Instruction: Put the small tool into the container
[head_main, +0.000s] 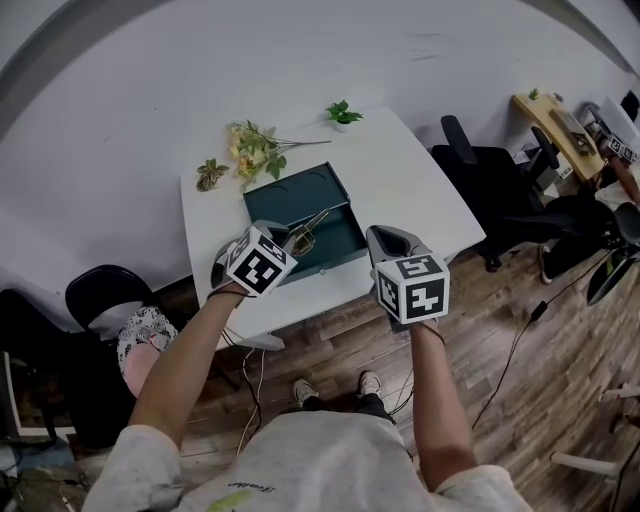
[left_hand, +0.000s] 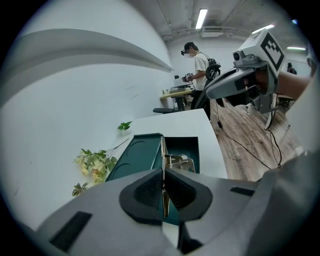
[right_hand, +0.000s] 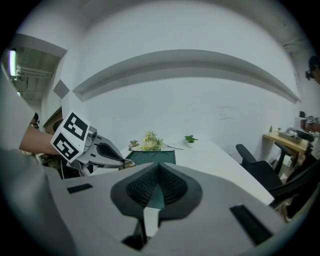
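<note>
A dark green container (head_main: 338, 250) lies open on the white table (head_main: 420, 190), its lid (left_hand: 135, 156) laid back flat. My left gripper (head_main: 291, 240) hangs over the container's near left part, shut on a thin brass-coloured small tool (left_hand: 163, 172). The tool (head_main: 313, 224) sticks out past the jaws over the open box, and its far metal end (left_hand: 178, 161) shows above the box floor. My right gripper (head_main: 386, 243) is at the table's front edge, right of the container, its jaws together with nothing between them. It sees the left gripper (right_hand: 100, 150) and the container (right_hand: 152, 158).
Pale artificial flowers (head_main: 255, 150), a small dried sprig (head_main: 210, 175) and a little potted plant (head_main: 342, 115) sit behind the container. Black office chairs (head_main: 495, 170) stand right of the table, another chair (head_main: 105, 290) at its left. A person (left_hand: 201, 65) stands at a far desk.
</note>
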